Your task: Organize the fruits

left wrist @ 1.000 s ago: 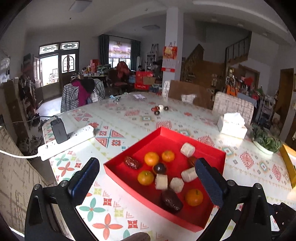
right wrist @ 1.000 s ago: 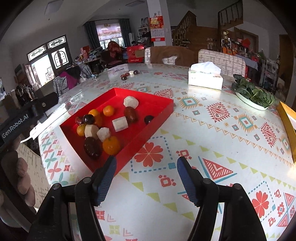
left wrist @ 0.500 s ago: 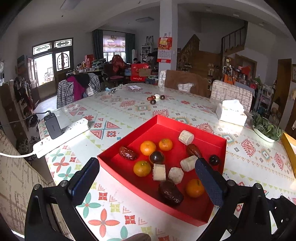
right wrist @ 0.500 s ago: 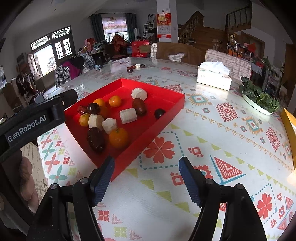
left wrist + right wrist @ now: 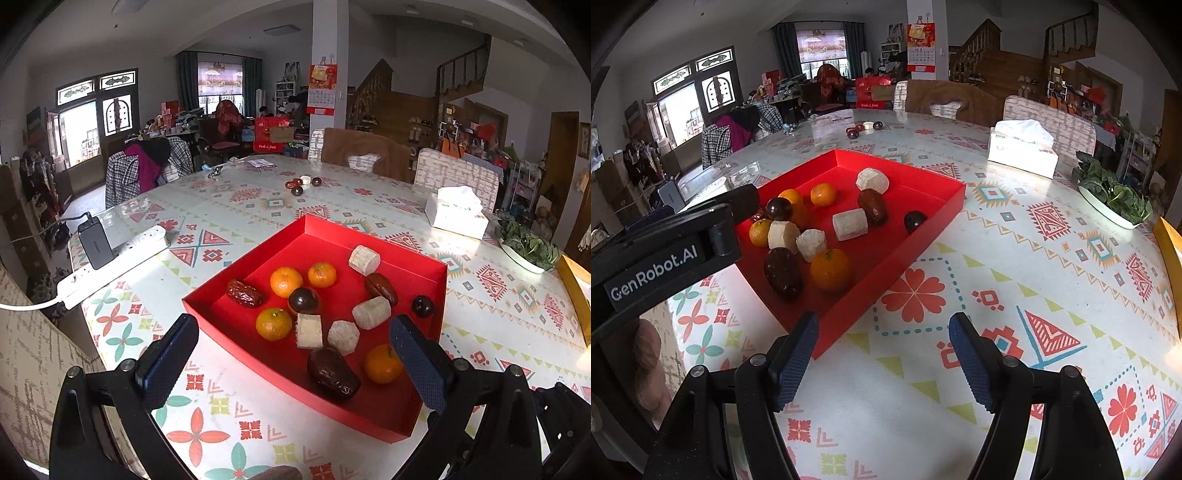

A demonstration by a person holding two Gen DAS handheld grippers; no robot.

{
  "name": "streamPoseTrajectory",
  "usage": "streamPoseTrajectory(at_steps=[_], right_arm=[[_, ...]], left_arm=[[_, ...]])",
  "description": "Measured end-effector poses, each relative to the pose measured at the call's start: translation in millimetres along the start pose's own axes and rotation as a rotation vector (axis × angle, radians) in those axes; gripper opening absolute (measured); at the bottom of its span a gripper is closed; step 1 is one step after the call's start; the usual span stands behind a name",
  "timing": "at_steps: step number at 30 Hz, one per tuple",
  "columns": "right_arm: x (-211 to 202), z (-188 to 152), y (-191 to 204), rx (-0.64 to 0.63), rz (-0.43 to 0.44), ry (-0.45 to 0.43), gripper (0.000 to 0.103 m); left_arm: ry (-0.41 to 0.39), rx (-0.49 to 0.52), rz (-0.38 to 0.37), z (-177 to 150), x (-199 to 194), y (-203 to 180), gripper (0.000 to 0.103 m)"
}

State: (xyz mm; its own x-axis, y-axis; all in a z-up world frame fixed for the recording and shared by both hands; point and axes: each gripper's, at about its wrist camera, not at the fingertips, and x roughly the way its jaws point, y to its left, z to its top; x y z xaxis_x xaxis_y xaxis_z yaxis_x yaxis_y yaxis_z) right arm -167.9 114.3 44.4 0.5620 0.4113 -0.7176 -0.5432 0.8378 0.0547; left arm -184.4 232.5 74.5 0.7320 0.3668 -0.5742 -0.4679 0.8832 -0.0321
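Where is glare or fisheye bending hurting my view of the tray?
Left wrist view: red tray sharp and evenly lit; glare on the table beyond it; room lines bow at the edges. Right wrist view: white sheen on the table near the tissue box.

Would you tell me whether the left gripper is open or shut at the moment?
Open: the left gripper holds nothing, its fingers spread wide over the red tray.

A red tray [image 5: 934, 206] sits on a patterned tablecloth [image 5: 1015, 258], holding oranges [image 5: 830, 270], dark dates [image 5: 782, 272], pale cut chunks [image 5: 850, 223] and a dark round fruit [image 5: 914, 220]. The right gripper [image 5: 882, 354] hovers with jaws spread over the tray's near corner. The left gripper [image 5: 665, 243] reaches in from the left. A tissue box [image 5: 1021, 155] and a dish of greens [image 5: 1112, 195] stand beyond.
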Motion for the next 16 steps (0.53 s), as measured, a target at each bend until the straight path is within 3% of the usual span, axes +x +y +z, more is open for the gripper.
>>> streamPoseTrajectory(at_steps=[16], right_arm=[[-3.4,4.2,1.1,-0.007,0.006,-0.016,0.081]], left_arm=[[-0.001,0.012,-0.014,1.7,-5.7,-4.3,0.103]])
